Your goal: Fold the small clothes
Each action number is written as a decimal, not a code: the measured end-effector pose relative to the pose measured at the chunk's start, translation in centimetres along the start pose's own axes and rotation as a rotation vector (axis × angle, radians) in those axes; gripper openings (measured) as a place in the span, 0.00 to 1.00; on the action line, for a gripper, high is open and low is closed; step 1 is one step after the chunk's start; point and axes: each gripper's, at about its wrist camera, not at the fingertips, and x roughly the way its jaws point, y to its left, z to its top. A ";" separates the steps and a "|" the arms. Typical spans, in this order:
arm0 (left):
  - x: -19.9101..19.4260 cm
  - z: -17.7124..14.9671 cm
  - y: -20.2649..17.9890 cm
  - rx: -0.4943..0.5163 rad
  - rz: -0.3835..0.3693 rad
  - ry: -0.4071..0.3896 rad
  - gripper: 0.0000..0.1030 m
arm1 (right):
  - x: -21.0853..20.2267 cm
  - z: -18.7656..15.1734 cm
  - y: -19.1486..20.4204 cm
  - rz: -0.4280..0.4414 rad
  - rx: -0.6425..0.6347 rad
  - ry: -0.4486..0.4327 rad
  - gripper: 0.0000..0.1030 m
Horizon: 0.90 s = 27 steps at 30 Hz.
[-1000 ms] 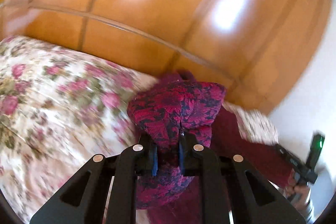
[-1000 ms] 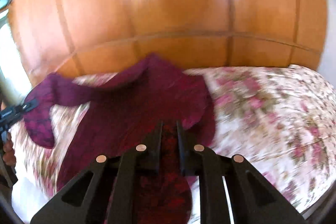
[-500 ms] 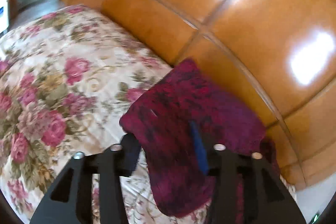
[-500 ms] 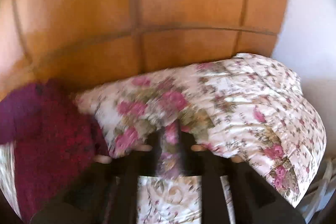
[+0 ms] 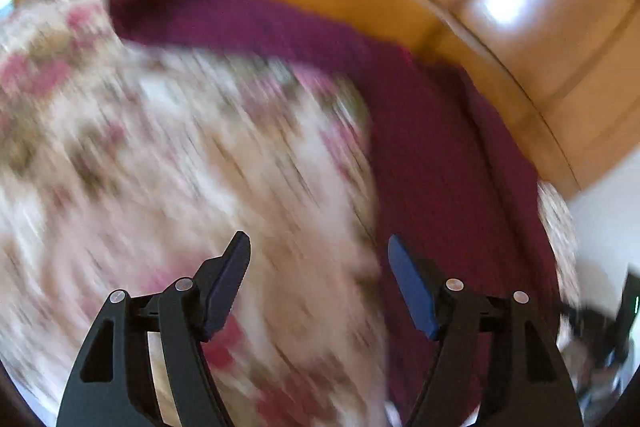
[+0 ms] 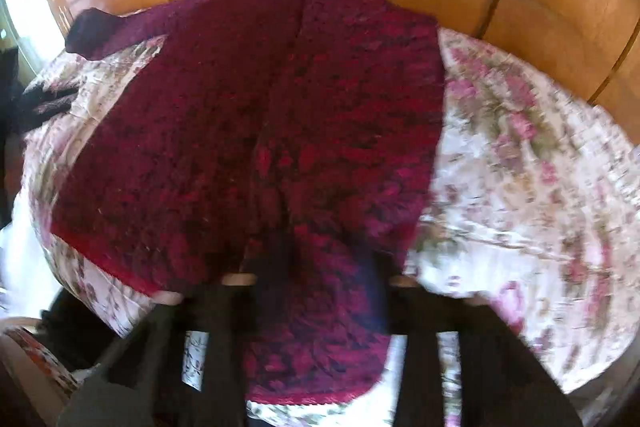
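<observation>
With my left hand-held gripper opening over bare bedspread and the right one blurred, apparently shut on the hem of the maroon cardigan lying centre frame, I should grab the outstretched sleeve squarely before folding inward.

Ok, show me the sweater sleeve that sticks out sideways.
The left-of-picture sleeve in the right wrist view: it juts from the sweater over the bedspread; no sleeve shows on the other side.
</observation>
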 end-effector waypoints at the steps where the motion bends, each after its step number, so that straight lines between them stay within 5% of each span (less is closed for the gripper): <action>1: 0.4 -1.6 -0.9 0.009 -0.044 0.040 0.68 | -1.1 0.6 -0.9 -0.041 0.004 -0.034 0.00; 6: 1.4 -5.3 -3.0 0.038 -0.127 0.115 0.68 | -1.9 3.6 -6.0 -0.281 0.017 -0.117 0.00; 9: 1.4 -5.9 -3.8 0.054 -0.130 0.120 0.68 | -0.9 5.3 -10.1 -0.261 0.136 -0.093 0.00; 11: 1.6 -6.0 -4.1 0.066 -0.118 0.120 0.68 | -0.9 5.4 -10.6 -0.197 0.189 -0.113 0.20; 12: 1.7 -6.0 -4.1 0.064 -0.114 0.118 0.68 | -0.8 5.1 -10.5 -0.151 0.209 -0.119 0.64; 13: 2.0 -5.8 -4.1 0.055 -0.112 0.117 0.68 | -0.8 4.8 -10.1 -0.117 0.227 -0.132 0.81; 19: 2.8 -5.6 -5.3 0.108 -0.073 0.121 0.68 | 1.5 0.3 -3.4 0.079 0.184 0.003 0.86; 22: 3.1 -6.0 -6.2 0.153 -0.052 0.123 0.68 | 1.7 -1.6 0.2 0.111 0.114 0.037 0.84; 23: 3.2 -6.0 -6.5 0.164 -0.050 0.125 0.60 | 1.3 -2.1 1.2 0.078 0.058 0.039 0.74; 25: 3.5 -6.4 -6.8 0.196 -0.047 0.139 0.41 | 0.3 -2.0 1.6 0.028 -0.002 0.022 0.32; 27: 3.6 -6.4 -7.0 0.220 -0.044 0.136 0.26 | -0.4 -1.4 0.9 0.000 -0.025 -0.005 0.17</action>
